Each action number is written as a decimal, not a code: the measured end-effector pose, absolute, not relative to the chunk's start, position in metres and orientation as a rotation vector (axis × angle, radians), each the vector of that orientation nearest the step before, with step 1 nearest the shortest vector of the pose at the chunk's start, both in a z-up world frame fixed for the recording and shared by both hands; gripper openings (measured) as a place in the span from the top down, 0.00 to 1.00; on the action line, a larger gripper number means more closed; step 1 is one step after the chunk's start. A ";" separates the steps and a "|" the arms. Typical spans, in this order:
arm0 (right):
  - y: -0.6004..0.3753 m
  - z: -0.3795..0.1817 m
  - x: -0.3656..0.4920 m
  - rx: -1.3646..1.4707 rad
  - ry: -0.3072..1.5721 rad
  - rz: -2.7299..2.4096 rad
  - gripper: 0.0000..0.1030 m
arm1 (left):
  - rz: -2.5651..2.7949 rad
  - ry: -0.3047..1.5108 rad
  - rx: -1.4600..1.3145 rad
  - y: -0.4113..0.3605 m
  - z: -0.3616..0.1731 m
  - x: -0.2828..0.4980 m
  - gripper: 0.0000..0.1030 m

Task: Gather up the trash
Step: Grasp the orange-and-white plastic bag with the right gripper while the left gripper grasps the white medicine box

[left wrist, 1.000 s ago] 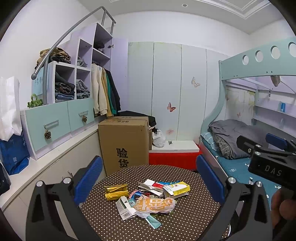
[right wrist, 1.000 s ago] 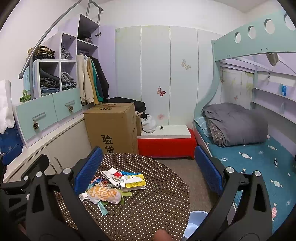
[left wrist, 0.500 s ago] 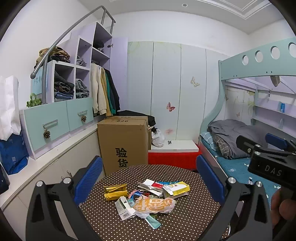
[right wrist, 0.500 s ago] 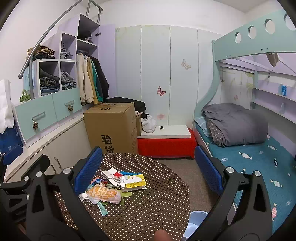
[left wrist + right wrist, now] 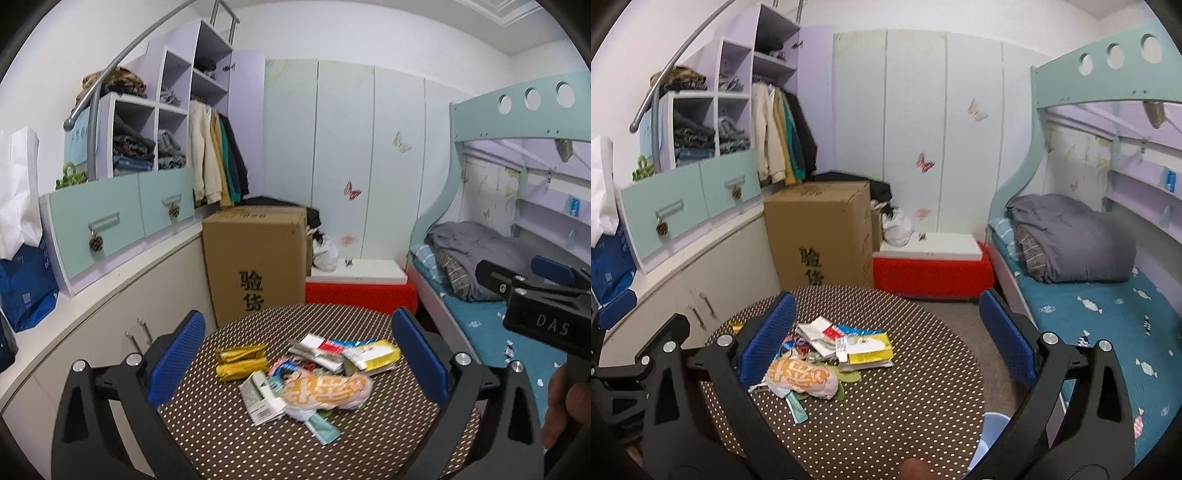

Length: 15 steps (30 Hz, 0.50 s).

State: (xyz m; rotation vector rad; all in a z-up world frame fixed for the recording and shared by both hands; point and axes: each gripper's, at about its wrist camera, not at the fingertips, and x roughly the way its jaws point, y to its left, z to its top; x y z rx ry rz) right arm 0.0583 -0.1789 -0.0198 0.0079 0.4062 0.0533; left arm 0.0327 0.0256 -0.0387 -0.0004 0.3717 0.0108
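- Bunk bed [image 5: 1108, 314]: teal frame and mattress along the right wall, a folded grey duvet [image 5: 1075, 240] lying at its head.
- Cardboard box [image 5: 258, 262]: stands on the floor behind the table, printed with black characters; a red storage bench [image 5: 931, 273] with a white top sits just beside it.
- Round table [image 5: 388, 424]: brown cloth with pale dots, bearing the trash near its middle.
- Left gripper [image 5: 295, 365]: blue-padded fingers spread wide apart, holding nothing, raised above the near side of the pile.
- Right gripper [image 5: 886, 339]: fingers likewise wide apart and empty; its left pad overlaps the pile's left edge in the right wrist view.
- Trash pile [image 5: 314, 376]: loose wrappers and papers heaped together on the table.
- Orange snack bag [image 5: 325, 391]: crumpled, at the near side of the pile, resting on other wrappers.
- Yellow carton [image 5: 871, 347]: flattened, at the far right of the pile.
- Gold wrappers [image 5: 242, 362]: two, side by side, just left of the pile.
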 end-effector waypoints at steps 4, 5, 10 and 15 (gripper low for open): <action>-0.167 -0.050 0.086 -0.015 0.503 0.108 0.06 | 0.045 0.446 0.007 0.041 -0.066 0.045 0.04; -0.164 -0.057 0.092 -0.020 0.526 0.120 0.06 | 0.054 0.463 0.006 0.046 -0.072 0.048 0.04; -0.140 -0.107 0.126 -0.076 0.666 0.213 0.06 | 0.105 0.556 -0.011 0.072 -0.104 0.063 0.04; -0.109 -0.152 0.150 -0.184 0.789 0.326 0.06 | 0.137 0.630 -0.025 0.091 -0.132 0.073 0.04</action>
